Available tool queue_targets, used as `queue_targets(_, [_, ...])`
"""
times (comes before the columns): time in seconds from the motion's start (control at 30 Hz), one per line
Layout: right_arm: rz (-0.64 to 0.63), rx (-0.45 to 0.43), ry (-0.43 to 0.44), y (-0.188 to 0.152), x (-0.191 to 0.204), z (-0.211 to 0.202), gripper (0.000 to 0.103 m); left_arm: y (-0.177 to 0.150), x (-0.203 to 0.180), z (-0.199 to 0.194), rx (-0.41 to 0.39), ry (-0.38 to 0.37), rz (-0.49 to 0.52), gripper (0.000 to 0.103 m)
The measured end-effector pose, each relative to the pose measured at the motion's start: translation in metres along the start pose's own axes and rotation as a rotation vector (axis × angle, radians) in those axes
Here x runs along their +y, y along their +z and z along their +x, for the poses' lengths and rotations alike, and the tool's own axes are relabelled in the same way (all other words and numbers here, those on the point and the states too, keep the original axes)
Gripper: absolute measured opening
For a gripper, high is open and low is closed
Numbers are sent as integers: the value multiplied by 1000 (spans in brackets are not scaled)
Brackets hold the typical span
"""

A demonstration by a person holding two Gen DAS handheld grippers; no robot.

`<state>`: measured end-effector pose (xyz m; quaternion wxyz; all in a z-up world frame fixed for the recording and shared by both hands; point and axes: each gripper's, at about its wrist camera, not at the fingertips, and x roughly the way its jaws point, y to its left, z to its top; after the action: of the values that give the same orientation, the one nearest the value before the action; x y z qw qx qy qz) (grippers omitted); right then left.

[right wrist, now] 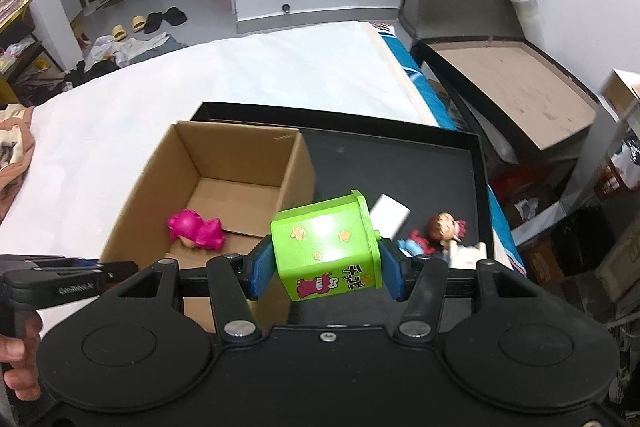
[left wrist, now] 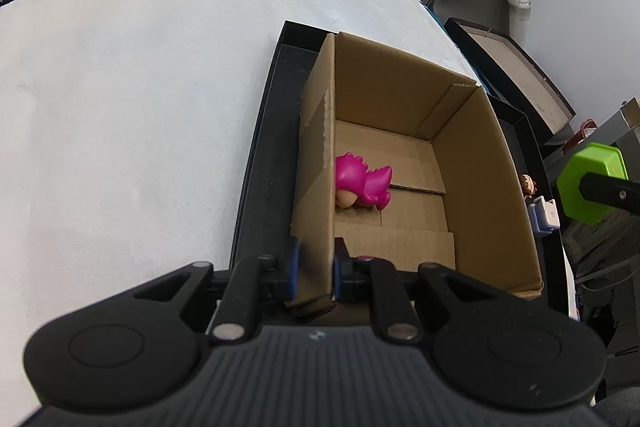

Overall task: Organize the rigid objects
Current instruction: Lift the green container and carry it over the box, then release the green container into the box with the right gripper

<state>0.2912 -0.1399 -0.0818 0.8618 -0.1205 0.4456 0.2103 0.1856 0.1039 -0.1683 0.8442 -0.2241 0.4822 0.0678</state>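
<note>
An open cardboard box [left wrist: 486,163] [right wrist: 156,167] stands in a black tray [left wrist: 260,163] [right wrist: 400,163] on a white bed. A pink dinosaur toy [left wrist: 362,181] [right wrist: 196,229] lies on the box floor. My left gripper [left wrist: 314,269] is shut on the box's near left wall, one blue pad on each side. My right gripper [right wrist: 326,263] is shut on a green box [right wrist: 326,251] with stars and a cartoon print, held in the air above the tray beside the cardboard box. That green box [left wrist: 588,183] shows at the right edge of the left wrist view.
On the tray right of the cardboard box lie a small doll figure [right wrist: 442,231] [left wrist: 527,185] and a white block [right wrist: 390,215]. A large dark lidded box [right wrist: 508,79] stands open beyond the bed's right edge. A hand [right wrist: 18,359] holds the left gripper's handle.
</note>
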Motion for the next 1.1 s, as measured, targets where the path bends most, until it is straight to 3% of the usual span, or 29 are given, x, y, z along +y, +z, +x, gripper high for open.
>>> queue_targets(1.1, [-64, 59, 89, 47, 89, 65, 54, -2, 7, 0, 8, -54, -62, 16])
